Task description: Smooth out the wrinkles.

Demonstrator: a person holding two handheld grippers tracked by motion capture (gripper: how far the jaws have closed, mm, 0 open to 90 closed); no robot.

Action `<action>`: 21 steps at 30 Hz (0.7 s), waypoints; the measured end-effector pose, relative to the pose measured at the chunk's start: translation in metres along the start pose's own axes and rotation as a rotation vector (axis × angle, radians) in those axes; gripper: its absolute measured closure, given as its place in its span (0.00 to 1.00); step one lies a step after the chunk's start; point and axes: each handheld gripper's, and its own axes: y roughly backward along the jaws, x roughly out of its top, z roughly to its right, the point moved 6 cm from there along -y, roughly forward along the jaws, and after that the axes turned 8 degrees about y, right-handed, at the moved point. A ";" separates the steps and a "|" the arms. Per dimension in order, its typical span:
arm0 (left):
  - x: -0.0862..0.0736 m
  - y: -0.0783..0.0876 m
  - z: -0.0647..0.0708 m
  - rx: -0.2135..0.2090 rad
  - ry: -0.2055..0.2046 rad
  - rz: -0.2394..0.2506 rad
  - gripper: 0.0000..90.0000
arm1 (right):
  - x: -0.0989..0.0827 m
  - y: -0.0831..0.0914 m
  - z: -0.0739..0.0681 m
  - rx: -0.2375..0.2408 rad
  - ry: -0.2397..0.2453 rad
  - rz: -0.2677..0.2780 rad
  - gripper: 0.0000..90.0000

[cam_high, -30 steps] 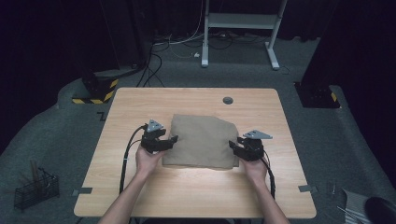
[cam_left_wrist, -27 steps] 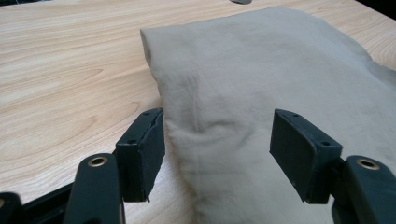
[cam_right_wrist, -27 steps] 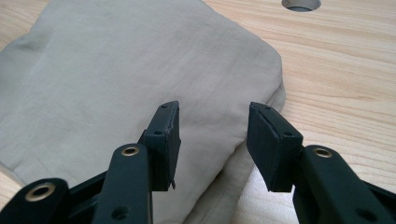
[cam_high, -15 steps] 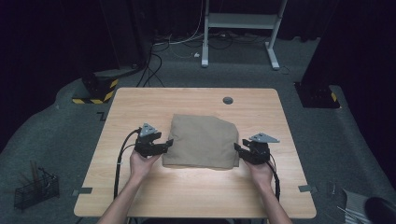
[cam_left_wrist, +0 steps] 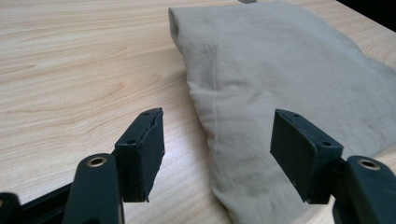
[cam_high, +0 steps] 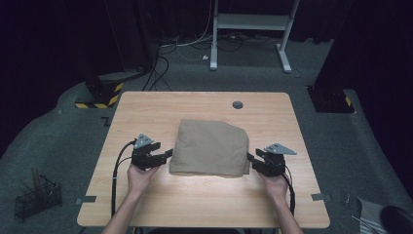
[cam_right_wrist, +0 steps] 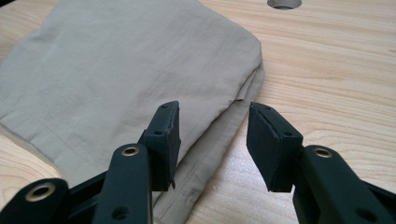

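A folded tan cloth (cam_high: 210,148) lies flat near the middle of a wooden table (cam_high: 146,112), with a round cable hole (cam_high: 237,104) in the tabletop just beyond its far edge. The left gripper (cam_high: 165,155), held in the person's left hand (cam_high: 140,176), sits just beside the cloth's near left corner; its jaws stand wide apart, and in the left gripper view the cloth's left edge (cam_left_wrist: 280,93) runs between them, not pinched by either pad. The right gripper (cam_high: 252,160), held in the right hand (cam_high: 275,185), sits just beside the cloth's near right corner. Its jaws are also apart; in the right gripper view the layered right edge of the cloth (cam_right_wrist: 140,79) lies below the gap, ungripped. Both grippers point inward toward the cloth from opposite sides.
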 end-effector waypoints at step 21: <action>-0.029 0.024 -0.012 0.043 0.037 0.000 0.39 | -0.023 0.016 -0.005 0.003 -0.016 -0.008 0.61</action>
